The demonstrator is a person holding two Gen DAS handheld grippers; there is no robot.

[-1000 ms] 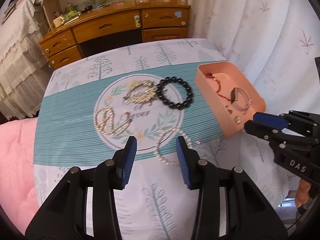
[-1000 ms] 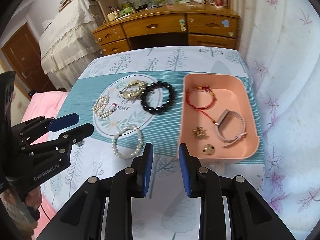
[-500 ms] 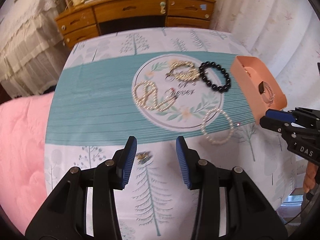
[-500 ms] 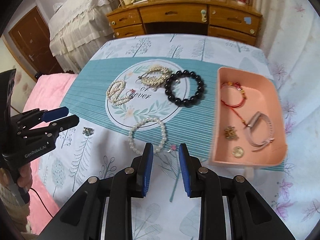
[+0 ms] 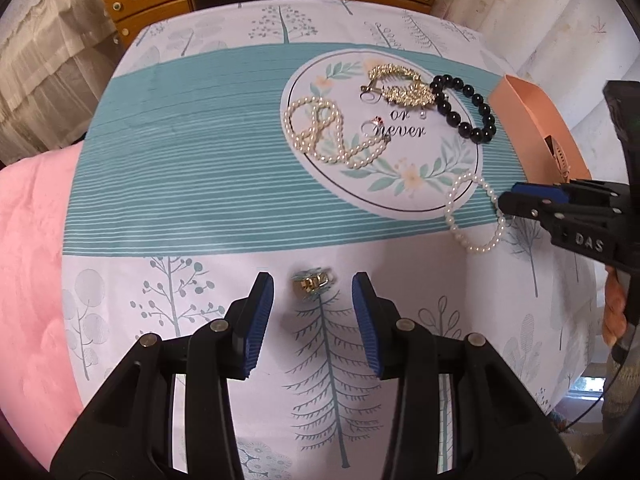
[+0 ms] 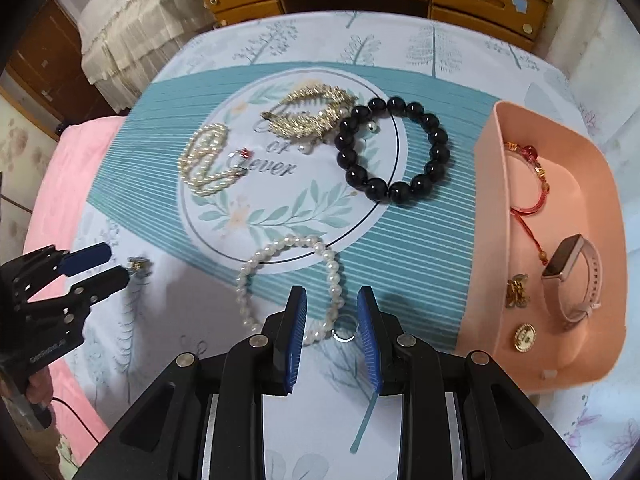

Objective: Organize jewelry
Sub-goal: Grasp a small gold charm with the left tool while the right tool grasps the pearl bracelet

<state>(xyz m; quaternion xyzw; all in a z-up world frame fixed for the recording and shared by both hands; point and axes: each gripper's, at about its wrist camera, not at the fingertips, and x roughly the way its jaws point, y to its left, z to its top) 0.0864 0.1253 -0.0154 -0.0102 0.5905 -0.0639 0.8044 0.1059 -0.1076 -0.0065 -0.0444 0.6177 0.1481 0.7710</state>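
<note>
Your left gripper [image 5: 313, 312] is spread wide, with a small gold-and-teal trinket [image 5: 312, 282] lying on the tablecloth [image 5: 192, 240] between its blue fingertips, touching neither. Your right gripper [image 6: 332, 330] is also spread, straddling the near edge of the white pearl bracelet [image 6: 289, 284]. Farther off on the round print lie a looped pearl necklace [image 5: 324, 132], a gold brooch [image 6: 316, 114] and a black bead bracelet [image 6: 394, 154]. At right, the pink tray [image 6: 488, 184] holds a watch [image 6: 572, 280], a red cord bracelet [image 6: 532, 196] and two gold pieces.
</note>
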